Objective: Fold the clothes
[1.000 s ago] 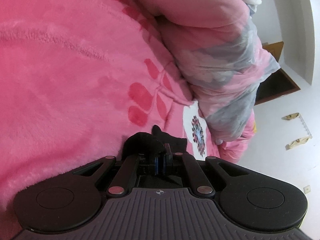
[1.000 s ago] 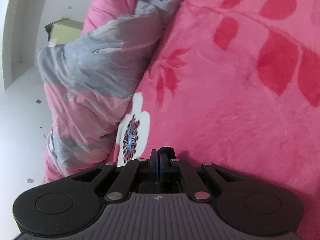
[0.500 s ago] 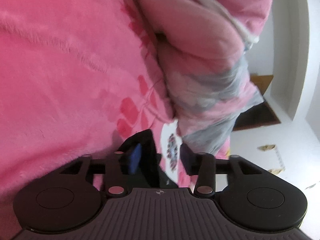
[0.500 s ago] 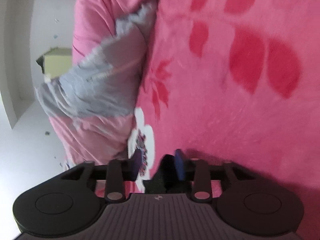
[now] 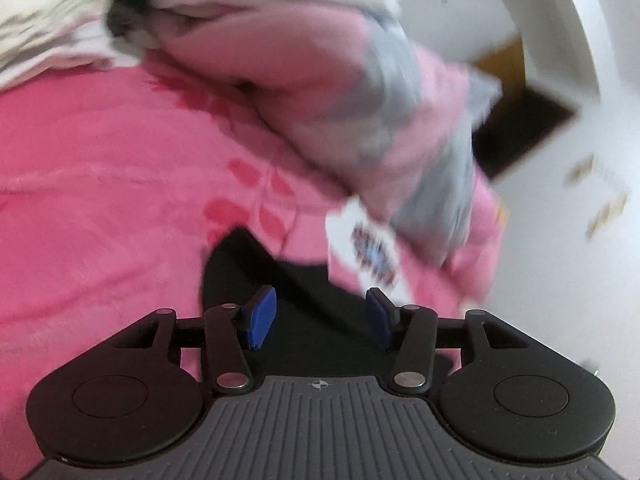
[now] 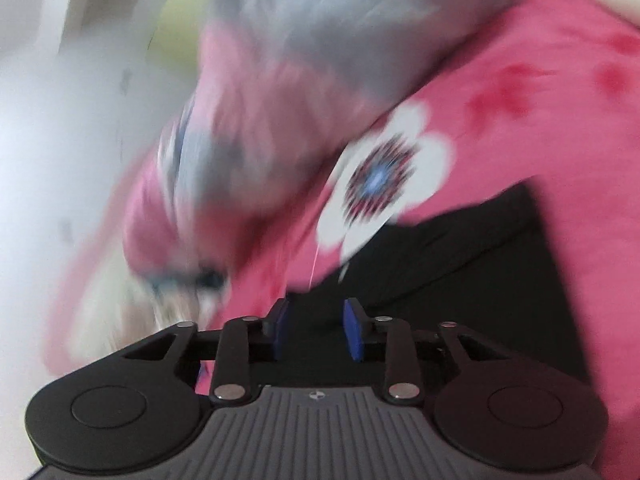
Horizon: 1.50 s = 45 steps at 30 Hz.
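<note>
Two grippers, left (image 5: 318, 316) with fingers spread and right (image 6: 314, 328) narrowing with nothing pinched, are held just above a black garment (image 6: 460, 248) laid flat near the pink blanket's (image 5: 100, 184) edge, its length running away ahead.

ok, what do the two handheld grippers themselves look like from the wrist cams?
The two look identical. The left gripper and right gripper each have a grey ribbed body with a small crosshair mark, two rounded black lobes with circular insets, black linkage arms with silver pivot pins, and blue pads on the jaws. No cables, hands or sleeves are in view.
</note>
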Motion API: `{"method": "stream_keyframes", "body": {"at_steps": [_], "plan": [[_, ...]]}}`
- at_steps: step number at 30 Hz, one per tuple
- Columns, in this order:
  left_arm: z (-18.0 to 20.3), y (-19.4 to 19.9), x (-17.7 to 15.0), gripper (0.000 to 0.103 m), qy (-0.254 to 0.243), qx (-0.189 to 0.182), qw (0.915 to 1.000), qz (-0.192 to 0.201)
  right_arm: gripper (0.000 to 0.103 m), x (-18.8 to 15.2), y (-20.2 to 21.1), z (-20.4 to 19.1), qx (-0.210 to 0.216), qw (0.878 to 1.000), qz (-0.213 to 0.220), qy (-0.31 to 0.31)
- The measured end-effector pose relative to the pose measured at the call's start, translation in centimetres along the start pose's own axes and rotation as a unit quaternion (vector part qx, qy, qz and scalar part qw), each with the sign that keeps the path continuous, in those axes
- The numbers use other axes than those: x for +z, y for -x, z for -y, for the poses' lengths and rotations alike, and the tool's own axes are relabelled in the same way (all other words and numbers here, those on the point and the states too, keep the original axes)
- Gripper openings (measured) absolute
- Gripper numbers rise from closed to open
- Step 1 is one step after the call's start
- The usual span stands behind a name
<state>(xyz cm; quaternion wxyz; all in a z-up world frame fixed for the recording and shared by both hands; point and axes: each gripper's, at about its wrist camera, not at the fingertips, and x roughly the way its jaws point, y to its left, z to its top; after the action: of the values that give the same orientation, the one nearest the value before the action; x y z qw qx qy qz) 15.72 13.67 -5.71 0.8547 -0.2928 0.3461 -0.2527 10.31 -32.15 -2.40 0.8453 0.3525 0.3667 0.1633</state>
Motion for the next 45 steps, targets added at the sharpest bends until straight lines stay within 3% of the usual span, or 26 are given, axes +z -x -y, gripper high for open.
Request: {"method": "stream_keyframes", "body": {"at_steps": [4, 8, 12, 14, 18, 22, 27, 29, 31, 36, 38, 41, 45], "plan": [[1.5, -1.7, -1.6, 0.049, -0.087, 0.034, 0.9955, -0.017, 0.016, -1.8, -7.6, -3.7, -0.040, 0.992, -0.088, 0.084], [1.1, -3.1, -2.7, 0.049, -0.133, 0.070, 0.9884, -0.024, 0.014, -2.0, -12.5, -4.8, -0.085, 0.980, -0.120, 0.132], [0.1, -3.4, -2.9, 0.049, -0.134, 0.072, 0.9881, -0.019, 0.010, 0.7, -14.9, -4.7, -0.106, 0.979, -0.101, 0.141], [-0.4, -3.3, -2.6, 0.049, -0.124, 0.070, 0.9897, -0.011, 0.011, 2.2, -15.8, -4.4, -0.117, 0.981, -0.070, 0.137], [-0.9, -3.0, -1.7, 0.049, -0.111, 0.069, 0.9914, 0.006, 0.011, 4.2, -15.3, -3.6, -0.101, 0.991, -0.031, 0.083], [-1.4, -3.2, -1.5, 0.049, -0.102, 0.065, 0.9927, 0.008, 0.013, 3.1, -14.5, -5.4, -0.061, 0.990, -0.063, 0.106], [-1.8, -3.2, -1.4, 0.049, -0.093, 0.067, 0.9934, 0.010, 0.013, 2.7, -16.1, -5.0, -0.070, 0.986, -0.107, 0.105], [-1.7, -3.2, -1.3, 0.049, -0.093, 0.073, 0.9929, 0.011, 0.012, 3.3, -17.4, -3.7, -0.093, 0.986, -0.102, 0.090], [-1.9, -3.3, -1.2, 0.049, -0.091, 0.078, 0.9928, 0.010, 0.012, 4.4, -17.4, -2.2, -0.103, 0.990, -0.070, 0.060], [-2.5, -3.5, -0.6, 0.050, -0.083, 0.087, 0.9926, 0.012, 0.019, 6.3, -10.7, -0.5, -0.081, 0.996, 0.021, 0.006], [-2.8, -3.5, -0.3, 0.050, -0.079, 0.092, 0.9926, 0.013, 0.033, 6.8, -6.0, 0.2, -0.096, 0.993, 0.065, 0.016], [-3.5, -3.4, -0.2, 0.050, -0.063, 0.084, 0.9943, 0.014, 0.034, 7.0, 1.0, 1.8, -0.143, 0.982, 0.118, 0.035], [-3.9, -3.4, -0.1, 0.050, -0.052, 0.078, 0.9955, 0.016, 0.034, 6.7, 5.7, 4.9, -0.185, 0.975, 0.118, 0.029]]}}
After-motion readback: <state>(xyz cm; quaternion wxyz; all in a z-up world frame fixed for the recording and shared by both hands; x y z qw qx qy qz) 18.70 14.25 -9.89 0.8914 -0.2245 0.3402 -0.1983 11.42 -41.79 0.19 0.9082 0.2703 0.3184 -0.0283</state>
